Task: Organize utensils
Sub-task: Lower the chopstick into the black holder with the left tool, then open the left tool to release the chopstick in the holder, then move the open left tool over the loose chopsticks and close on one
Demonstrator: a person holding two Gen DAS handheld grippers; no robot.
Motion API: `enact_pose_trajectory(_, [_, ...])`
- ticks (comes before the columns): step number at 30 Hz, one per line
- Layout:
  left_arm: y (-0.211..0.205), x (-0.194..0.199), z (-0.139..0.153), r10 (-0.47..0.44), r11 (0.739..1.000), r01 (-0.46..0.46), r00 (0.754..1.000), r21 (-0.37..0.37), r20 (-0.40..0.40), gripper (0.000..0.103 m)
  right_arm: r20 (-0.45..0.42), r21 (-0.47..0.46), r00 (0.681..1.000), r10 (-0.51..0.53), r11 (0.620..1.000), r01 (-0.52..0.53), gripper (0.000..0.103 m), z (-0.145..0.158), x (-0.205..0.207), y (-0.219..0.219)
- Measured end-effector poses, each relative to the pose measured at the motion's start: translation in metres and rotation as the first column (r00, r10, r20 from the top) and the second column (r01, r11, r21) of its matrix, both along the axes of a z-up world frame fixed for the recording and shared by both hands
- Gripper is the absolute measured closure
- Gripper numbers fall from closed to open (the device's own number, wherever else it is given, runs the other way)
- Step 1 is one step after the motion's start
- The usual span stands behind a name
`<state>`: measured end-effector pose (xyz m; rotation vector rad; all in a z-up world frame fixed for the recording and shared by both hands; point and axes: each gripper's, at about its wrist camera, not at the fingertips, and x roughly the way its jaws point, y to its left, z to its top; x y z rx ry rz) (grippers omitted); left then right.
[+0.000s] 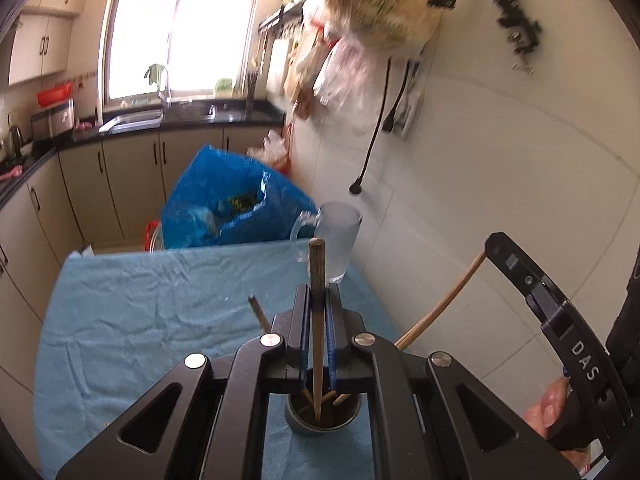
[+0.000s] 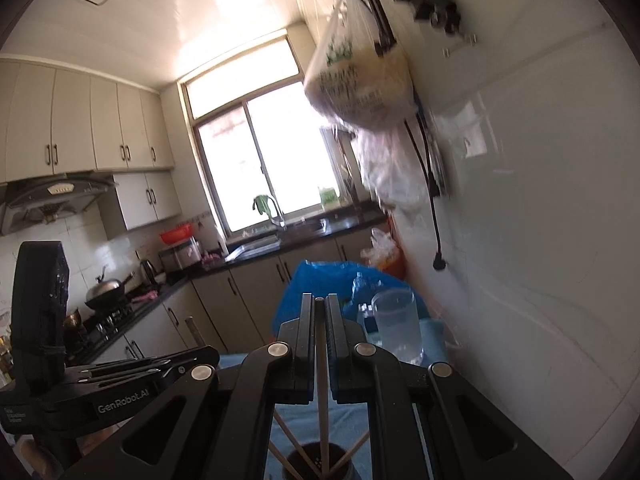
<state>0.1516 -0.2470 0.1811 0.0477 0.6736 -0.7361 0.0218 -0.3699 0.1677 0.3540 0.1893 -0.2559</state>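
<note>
Chopsticks clamped one per gripper: left gripper [image 1: 316, 300] and right gripper [image 2: 319, 308] fingers shut on a chopstick [image 1: 318, 312], tips over the holder [image 1: 322, 412] on the table [image 1: 140, 320]. Best lower each straight, release only once tips sit inside.

Wrinkled blue cloth [image 1: 140, 320], wooden chopstick [image 1: 318, 280], frosted glass mug [image 1: 340, 236], glossy wall tiles [image 1: 500, 160].
</note>
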Motion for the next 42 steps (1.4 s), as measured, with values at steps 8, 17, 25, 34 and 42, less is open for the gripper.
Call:
enact_pose_trajectory(8, [0.000,0.012,-0.031,0.026,0.999,-0.024,0.997,0.029,-0.067,0.096,-0.069,0.042,0.997,0.019,0.999,-0.016,0.097,-0.028,0.008,-0.002])
enact_pose_trajectory(17, [0.019,0.002,-0.017,0.052,0.999,-0.052,0.998,0.007,-0.045,0.066,-0.042,0.038,0.999,0.002,0.999,-0.001,0.094,-0.009,-0.014,0.001])
enact_pose_trajectory(25, [0.093,-0.041,0.014,0.132,0.989,-0.129,0.990,-0.067,0.045,0.058,0.042,0.019,0.997,0.072,0.997,-0.073,0.078,0.002,-0.061,0.042])
enact_pose_trajectory(34, [0.168,-0.039,-0.062,0.240,0.968,-0.233,0.968,0.091,-0.075,0.058,-0.231,0.169,0.906,0.356,0.931,-0.323,0.078,-0.080,-0.005,0.102])
enact_pose_trajectory(42, [0.244,0.017,-0.151,0.383,0.917,-0.321,0.871,0.236,-0.307,0.058,-0.440,0.272,0.784,0.437,0.897,-0.348,0.078,-0.130,0.065,0.136])
